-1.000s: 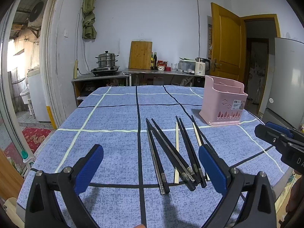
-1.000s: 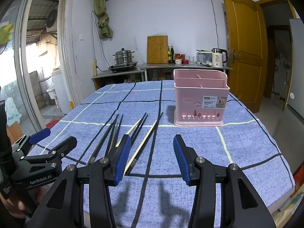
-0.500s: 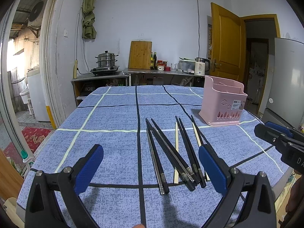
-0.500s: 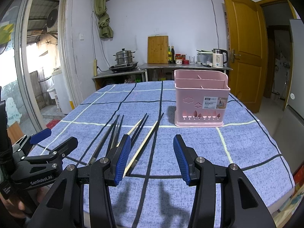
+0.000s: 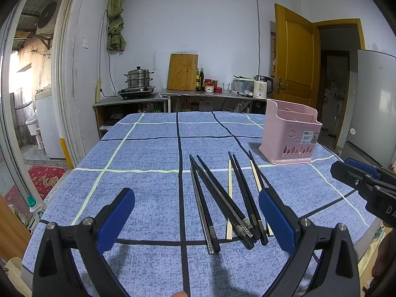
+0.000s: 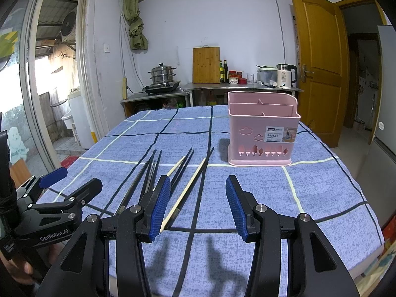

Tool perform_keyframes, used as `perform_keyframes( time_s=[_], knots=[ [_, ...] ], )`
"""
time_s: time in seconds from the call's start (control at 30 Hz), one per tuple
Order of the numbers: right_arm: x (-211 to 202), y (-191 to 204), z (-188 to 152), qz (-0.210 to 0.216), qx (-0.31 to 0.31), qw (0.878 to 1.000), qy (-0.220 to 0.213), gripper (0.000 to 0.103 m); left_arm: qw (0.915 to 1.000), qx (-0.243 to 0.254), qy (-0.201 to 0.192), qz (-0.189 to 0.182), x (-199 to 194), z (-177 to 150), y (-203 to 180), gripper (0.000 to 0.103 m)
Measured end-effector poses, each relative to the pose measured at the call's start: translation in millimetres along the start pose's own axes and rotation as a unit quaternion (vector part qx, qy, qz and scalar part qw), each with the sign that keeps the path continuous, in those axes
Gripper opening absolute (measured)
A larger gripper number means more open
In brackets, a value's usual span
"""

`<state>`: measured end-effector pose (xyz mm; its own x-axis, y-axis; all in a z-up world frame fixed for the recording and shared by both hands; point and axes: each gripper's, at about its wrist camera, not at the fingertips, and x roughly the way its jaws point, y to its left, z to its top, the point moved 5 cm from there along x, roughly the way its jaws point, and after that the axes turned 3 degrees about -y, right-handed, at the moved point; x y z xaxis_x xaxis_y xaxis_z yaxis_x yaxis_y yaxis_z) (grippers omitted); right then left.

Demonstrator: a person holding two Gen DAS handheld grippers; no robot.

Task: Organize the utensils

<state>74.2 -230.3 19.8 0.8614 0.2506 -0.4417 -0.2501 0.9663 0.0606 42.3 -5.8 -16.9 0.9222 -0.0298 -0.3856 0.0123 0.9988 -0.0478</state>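
Nearest the left wrist camera, the left hand-held gripper (image 5: 196,214) holds its two black plastic arms wide apart, the ribbed blue pads (image 5: 276,215) gripping nothing. The right hand-held gripper (image 6: 198,204) is likewise spread and empty, its blue pads (image 6: 162,205) finely grooved; in the left wrist view its black frame shows at the far right edge.

Just beyond both lies a loose fan of chopsticks (image 5: 222,198) flat on the worktop (image 5: 138,193), which is covered by a speckled blue woven cloth crossed with black and pale yellow lines. Most sticks are slim, black and glossy with metallic bands near their thick near ends; a few are pale bamboo-coloured (image 6: 184,193). Their near ends bunch together and some cross, while the tapered tips splay away.

Farther on and to the right, well apart from the sticks, stands the pink plastic utensil basket (image 6: 263,133), boxy, upright, divided inside, with cloud and leaf cut-outs and a paper label.
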Motion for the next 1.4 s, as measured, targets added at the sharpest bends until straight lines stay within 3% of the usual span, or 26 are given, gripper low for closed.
perform_keyframes(
  time_s=[0.5,0.77,0.87,1.13,1.4],
  knots=[
    [1,1,-1,0.001,0.0,1.0,0.002,0.048,1.0,-0.002,0.004,-0.003,2,0,0,0.102],
    [16,3,-1,0.013,-0.004,1.0,0.022,0.048,0.9989,-0.007,0.044,-0.01,28,-1,13,0.101],
    [25,4,1,0.02,-0.005,0.999,0.03,0.048,0.9967,-0.018,0.078,-0.005,46,-5,23,0.096],
    [55,7,5,0.042,-0.004,0.997,0.057,0.048,0.9828,-0.045,0.179,-0.015,100,-20,36,0.068],
    [75,10,6,0.053,-0.008,0.996,0.07,0.048,0.9764,-0.053,0.207,-0.029,124,-20,30,0.061]
  ],
)
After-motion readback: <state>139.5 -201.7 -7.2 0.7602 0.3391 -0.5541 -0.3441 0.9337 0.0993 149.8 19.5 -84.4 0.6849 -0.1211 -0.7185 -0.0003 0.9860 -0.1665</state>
